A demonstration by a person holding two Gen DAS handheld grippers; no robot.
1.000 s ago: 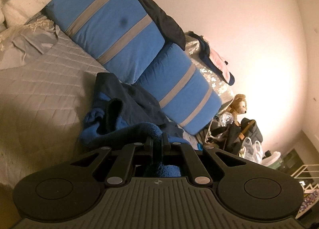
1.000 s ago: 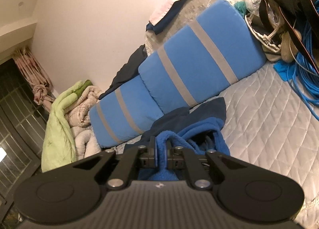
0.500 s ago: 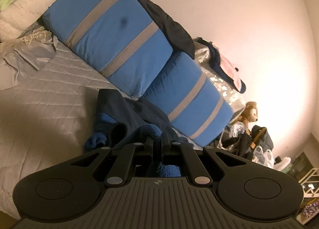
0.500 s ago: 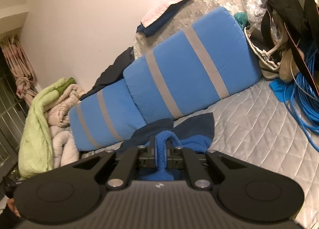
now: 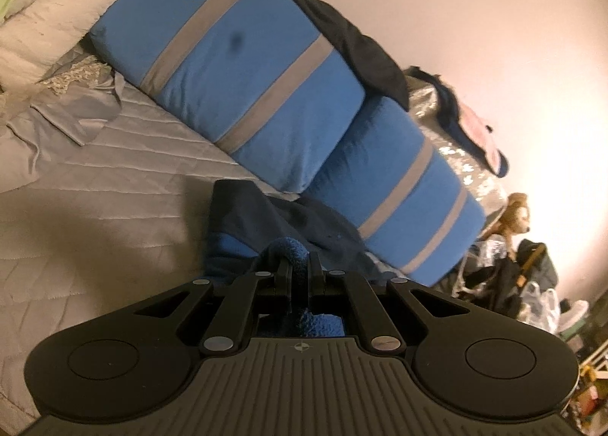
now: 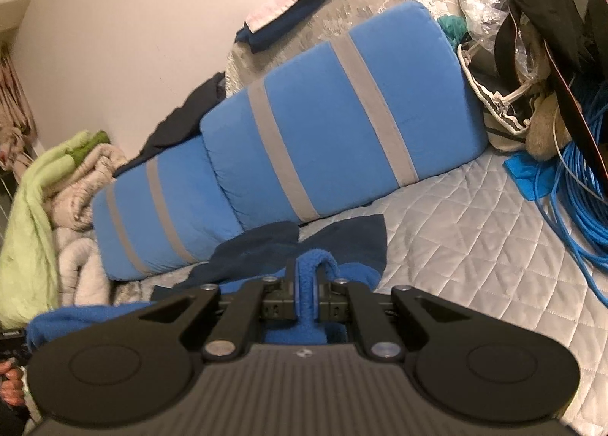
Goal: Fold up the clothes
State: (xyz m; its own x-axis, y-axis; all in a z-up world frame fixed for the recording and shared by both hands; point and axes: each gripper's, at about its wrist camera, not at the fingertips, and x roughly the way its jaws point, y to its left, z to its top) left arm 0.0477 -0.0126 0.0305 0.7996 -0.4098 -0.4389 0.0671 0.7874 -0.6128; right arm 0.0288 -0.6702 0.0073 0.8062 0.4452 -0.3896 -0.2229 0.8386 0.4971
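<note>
On the quilted grey bedspread (image 6: 475, 230), ahead of both my tools, the blue fleece garment (image 6: 342, 242) lies in a loose heap with its navy outer side up and brighter blue lining showing at the edges. My left gripper (image 5: 300, 272) is clamped on a fold of the fleece: the jaws stand narrow, with a ridge of fuzzy blue cloth pinched between them and bulging over the top. My right gripper (image 6: 307, 291) is likewise closed tight on a second fold, a blue loop of fabric rising between its 2 fingers. The garment's long axis cannot be read with confidence, since the cloth is bunched; its visible mass runs from my grippers toward the 2 blue pillows (image 5: 247, 75) with grey stripes, and its far navy corners reach the pillows' lower edge. In the right wrist view, 1 navy flap points toward the coil of blue cable (image 6: 581, 200) but stays well apart from it. The pillows lean against a pale wall (image 5: 475, 10), with a dark garment (image 5: 353, 48) draped over their top edge.
</note>
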